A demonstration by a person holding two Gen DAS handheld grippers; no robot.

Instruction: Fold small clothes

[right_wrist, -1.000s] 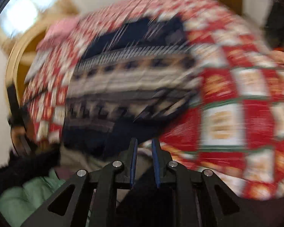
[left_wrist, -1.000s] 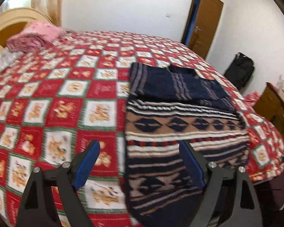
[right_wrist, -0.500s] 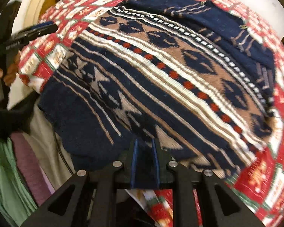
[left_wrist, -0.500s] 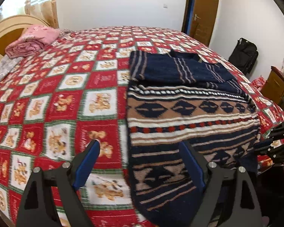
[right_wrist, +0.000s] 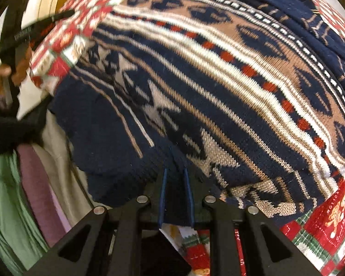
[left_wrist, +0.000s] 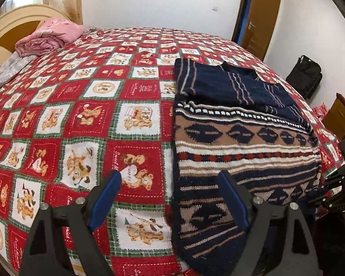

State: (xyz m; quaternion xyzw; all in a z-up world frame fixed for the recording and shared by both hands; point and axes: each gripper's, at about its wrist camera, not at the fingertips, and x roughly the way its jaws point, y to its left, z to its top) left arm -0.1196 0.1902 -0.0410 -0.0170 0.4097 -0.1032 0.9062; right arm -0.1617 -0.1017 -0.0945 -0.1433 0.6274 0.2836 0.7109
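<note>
Teddy-bear quilt (left_wrist: 85,105) covers the bed; pink bedding (left_wrist: 50,36) near headboard (left_wrist: 13,20); black bag (left_wrist: 306,76) by wall.

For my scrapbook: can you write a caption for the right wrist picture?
The right tool pinches the hem of the patterned sweater on the teddy-bear bedspread.

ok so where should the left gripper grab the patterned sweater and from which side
Probably the near-left hem corner of the sweater, approached from the bed's foot edge. That corner overhangs the bedspread, so a finger can likely slip underneath. The left gripper hovers open just above it, while the right gripper already pinches the hem's other corner.
</note>
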